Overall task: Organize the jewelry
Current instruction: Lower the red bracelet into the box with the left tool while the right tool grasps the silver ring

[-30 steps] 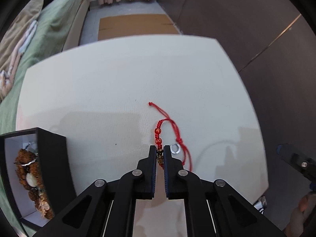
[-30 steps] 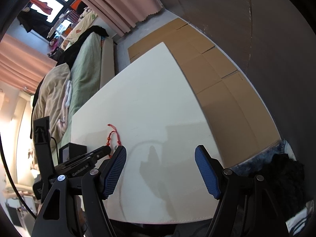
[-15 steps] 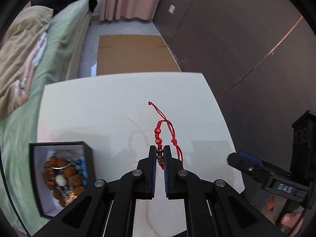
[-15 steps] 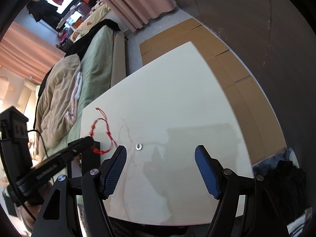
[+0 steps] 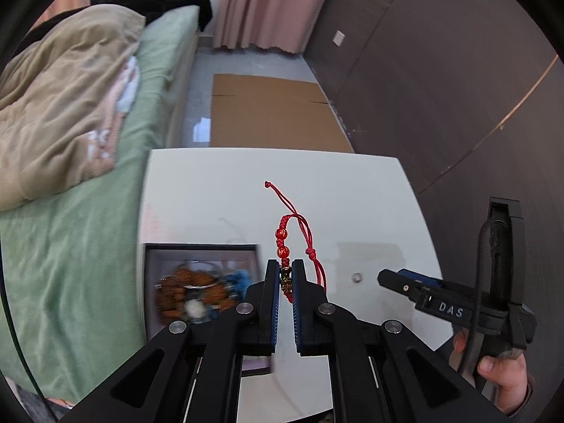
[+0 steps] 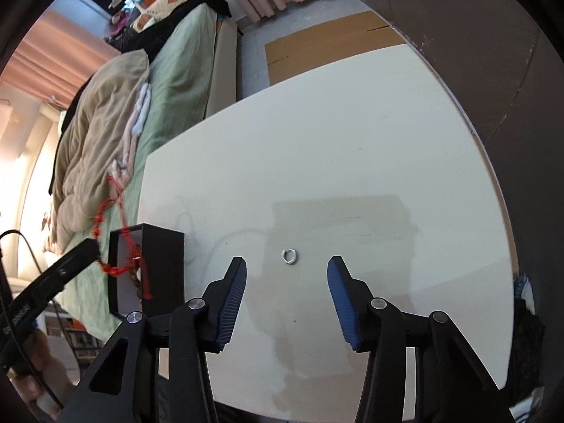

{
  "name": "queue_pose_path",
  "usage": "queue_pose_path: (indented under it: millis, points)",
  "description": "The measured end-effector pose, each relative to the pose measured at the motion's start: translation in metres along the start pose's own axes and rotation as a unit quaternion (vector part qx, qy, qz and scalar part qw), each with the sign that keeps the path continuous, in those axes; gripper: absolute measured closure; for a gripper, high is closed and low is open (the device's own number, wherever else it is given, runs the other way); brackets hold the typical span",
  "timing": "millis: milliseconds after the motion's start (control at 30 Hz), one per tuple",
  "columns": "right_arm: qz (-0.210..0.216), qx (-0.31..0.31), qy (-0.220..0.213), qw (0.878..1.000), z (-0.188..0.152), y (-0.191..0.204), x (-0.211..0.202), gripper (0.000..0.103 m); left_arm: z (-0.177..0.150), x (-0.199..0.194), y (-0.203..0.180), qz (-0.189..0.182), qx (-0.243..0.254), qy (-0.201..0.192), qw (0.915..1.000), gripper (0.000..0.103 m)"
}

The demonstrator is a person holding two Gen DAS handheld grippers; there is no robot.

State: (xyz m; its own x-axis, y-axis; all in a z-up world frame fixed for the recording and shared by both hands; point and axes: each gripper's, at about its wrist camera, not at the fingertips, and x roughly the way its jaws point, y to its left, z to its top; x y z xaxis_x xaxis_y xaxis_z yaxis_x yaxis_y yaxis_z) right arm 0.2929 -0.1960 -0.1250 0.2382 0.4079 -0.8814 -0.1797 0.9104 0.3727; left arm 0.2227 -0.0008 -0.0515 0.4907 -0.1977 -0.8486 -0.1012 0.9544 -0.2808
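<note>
- We are pinching the bracelet (image 5: pixel 282 243) in our left gripper (image 5: pixel 285 271), jaws clamped on its dark bead; the red cords are hanging loose above the box (image 5: pixel 201 282), which is sitting at the table's (image 5: pixel 352 194) nine o'clock edge.
- We are holding our right gripper (image 6: pixel 287 275) with its jaws spread wide and gripping nothing; the ring (image 6: pixel 289 256) is lying on the table at twelve o'clock, just beyond the blue pads (image 6: pixel 232 292).
</note>
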Motion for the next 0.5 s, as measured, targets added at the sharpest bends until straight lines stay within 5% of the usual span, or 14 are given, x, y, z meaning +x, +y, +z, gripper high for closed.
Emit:
queue_pose_path:
  millis: [500]
  points:
    - [-0.110,-0.081,0.040,0.990,0.005,0.034,0.051,0.078,-0.014,-0.031,0.059,0.013,-0.050,-0.013,0.9986,0.097]
